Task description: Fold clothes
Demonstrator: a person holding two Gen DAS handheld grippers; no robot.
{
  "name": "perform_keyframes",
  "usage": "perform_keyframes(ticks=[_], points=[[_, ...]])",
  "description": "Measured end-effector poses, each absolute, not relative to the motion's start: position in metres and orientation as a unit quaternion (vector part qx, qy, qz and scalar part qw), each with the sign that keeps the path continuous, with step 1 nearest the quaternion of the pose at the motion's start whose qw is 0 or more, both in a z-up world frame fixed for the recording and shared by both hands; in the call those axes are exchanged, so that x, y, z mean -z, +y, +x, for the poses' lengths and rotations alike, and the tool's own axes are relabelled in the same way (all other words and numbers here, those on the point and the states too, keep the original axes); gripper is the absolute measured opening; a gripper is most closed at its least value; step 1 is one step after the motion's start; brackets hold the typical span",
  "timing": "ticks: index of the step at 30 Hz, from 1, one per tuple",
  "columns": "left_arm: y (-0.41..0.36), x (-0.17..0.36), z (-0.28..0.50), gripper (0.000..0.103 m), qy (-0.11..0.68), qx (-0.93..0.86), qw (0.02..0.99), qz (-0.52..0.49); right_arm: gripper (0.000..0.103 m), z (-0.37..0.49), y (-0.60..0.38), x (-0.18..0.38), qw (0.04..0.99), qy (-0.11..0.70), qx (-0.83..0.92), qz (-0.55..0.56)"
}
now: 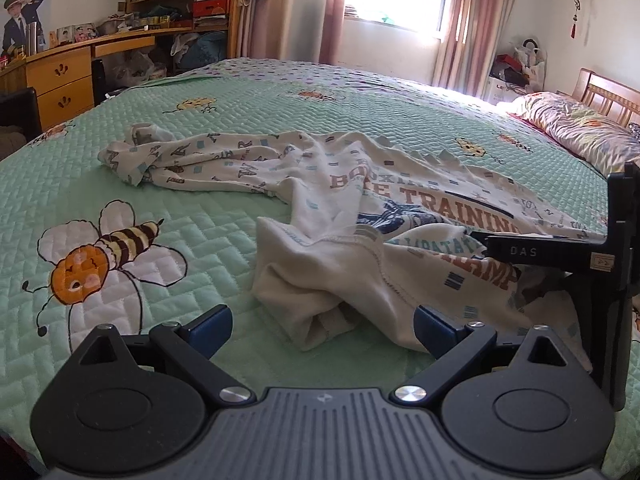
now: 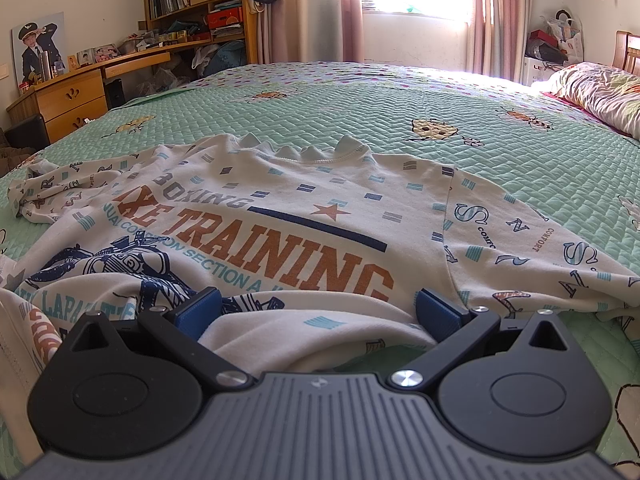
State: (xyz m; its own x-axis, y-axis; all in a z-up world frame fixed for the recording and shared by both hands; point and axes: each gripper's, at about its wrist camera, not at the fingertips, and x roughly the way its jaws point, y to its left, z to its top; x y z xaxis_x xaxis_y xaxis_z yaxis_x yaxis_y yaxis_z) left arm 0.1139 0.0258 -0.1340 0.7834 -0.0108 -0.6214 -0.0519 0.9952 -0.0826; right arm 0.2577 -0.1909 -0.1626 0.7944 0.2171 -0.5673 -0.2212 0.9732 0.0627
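The white printed shirt (image 2: 304,216) lies rumpled, print up, on the bed (image 1: 160,208), its hem bunched toward the near edge. The left gripper (image 1: 322,330) and right gripper (image 2: 318,310) both stand spread, grasping nothing. Each should pinch only one layer of hem.

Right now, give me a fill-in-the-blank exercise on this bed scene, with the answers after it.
1. The shirt lies on a quilt whose main colour is ____.
2. The big orange word printed on the shirt is ____.
3. The insect drawn on the quilt near the left tool is a ____.
4. The jaws of the right tool stand ____.

Missing words: green; TRAINING; bee; open
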Motion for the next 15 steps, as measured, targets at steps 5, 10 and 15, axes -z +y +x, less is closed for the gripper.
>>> perform_keyframes(ticks=[5, 10, 15], points=[[0.043, 0.146, 0.109, 0.098, 0.321, -0.029, 0.947, -0.023, 0.103, 0.258, -0.191, 0.163, 0.947, 0.299, -0.116, -0.003], [0.048, 0.156, 0.107, 0.101, 0.29, -0.023, 0.957, 0.002, 0.103, 0.258, -0.191, 0.162, 0.947, 0.3, -0.116, -0.003], [0.042, 0.162, 0.107, 0.102, 0.265, -0.014, 0.963, 0.048, 0.103, 0.259, -0.196, 0.16, 0.944, 0.304, -0.129, 0.005]])
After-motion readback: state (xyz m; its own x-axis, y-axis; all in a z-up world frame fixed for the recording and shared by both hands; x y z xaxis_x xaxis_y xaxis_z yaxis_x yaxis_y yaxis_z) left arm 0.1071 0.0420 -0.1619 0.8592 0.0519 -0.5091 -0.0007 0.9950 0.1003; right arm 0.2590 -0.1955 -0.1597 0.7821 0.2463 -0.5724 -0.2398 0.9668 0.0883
